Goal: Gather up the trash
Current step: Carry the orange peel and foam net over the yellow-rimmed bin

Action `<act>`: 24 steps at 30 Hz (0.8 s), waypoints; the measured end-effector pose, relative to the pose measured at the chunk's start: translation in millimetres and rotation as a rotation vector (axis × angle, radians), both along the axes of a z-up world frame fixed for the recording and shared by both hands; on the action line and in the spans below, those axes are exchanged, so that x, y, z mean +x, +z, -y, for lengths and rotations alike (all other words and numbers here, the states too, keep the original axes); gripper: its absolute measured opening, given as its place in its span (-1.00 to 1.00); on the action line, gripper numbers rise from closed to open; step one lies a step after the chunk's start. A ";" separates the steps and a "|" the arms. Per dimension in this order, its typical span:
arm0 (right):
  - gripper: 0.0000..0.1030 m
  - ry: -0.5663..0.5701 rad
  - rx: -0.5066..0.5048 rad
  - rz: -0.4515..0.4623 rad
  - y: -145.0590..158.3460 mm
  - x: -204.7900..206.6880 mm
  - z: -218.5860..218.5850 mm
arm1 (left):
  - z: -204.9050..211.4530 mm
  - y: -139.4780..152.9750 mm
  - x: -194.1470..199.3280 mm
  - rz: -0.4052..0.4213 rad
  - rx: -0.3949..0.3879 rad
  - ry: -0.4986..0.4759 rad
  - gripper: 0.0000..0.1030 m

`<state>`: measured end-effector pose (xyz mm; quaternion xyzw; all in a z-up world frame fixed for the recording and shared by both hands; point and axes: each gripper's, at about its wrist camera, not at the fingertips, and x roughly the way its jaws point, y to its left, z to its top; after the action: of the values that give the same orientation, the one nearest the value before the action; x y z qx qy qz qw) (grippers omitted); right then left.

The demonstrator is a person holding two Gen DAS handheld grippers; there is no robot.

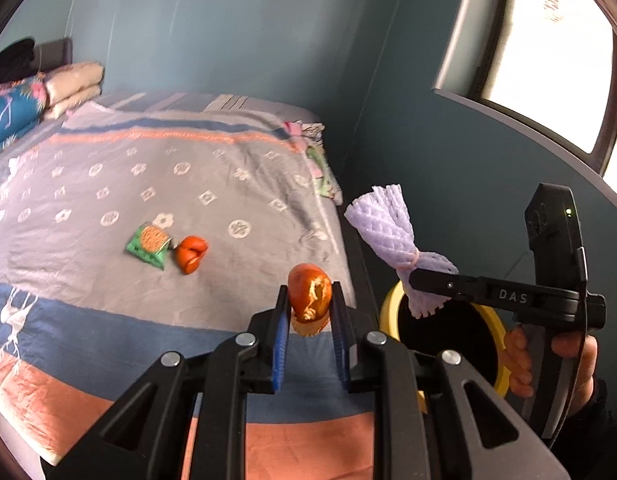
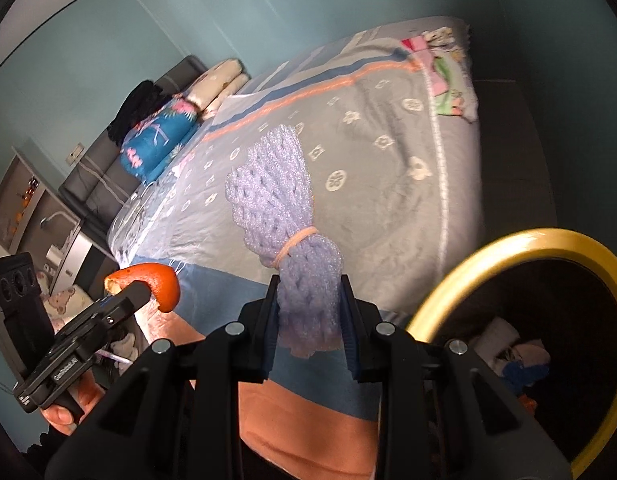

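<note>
Left tongs [image 1: 310, 312] clamp an orange peel [image 1: 309, 294] above the bed [image 1: 108, 320]; right tongs [image 2: 308, 320] grip a purple foam fruit net [image 2: 286, 216], bound by a rubber band [image 2: 298, 242], over the yellow-rimmed bin [image 2: 508, 244]. Judged step: carrying both to the bin. Each should be centred well inside the rim before release, the light net lowest. A green snack packet [image 1: 148, 246] and another peel [image 1: 191, 254] remain on the bed. Legible: "DAS" on the right tongs; the packet's print is unreadable.

Daylight blows out the window [image 1: 556, 52] on my left view; the wall [image 1: 228, 20] stays dim. Both fisheyes bend and darken at the edges, and the bedspread [image 2: 388, 184] smears with motion blur.
</note>
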<state>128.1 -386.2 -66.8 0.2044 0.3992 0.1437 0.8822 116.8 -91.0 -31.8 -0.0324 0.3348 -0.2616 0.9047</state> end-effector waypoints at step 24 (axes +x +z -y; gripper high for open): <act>-0.48 -0.246 -0.026 0.002 -8.3 -75.4 99.9 | 123.5 1.3 -38.7 0.042 0.083 -0.235 -0.65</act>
<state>52.7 -486.1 -75.1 0.2400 0.3722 0.0295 0.8961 78.1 -214.4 -30.5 0.0500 0.3278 -0.3524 0.8751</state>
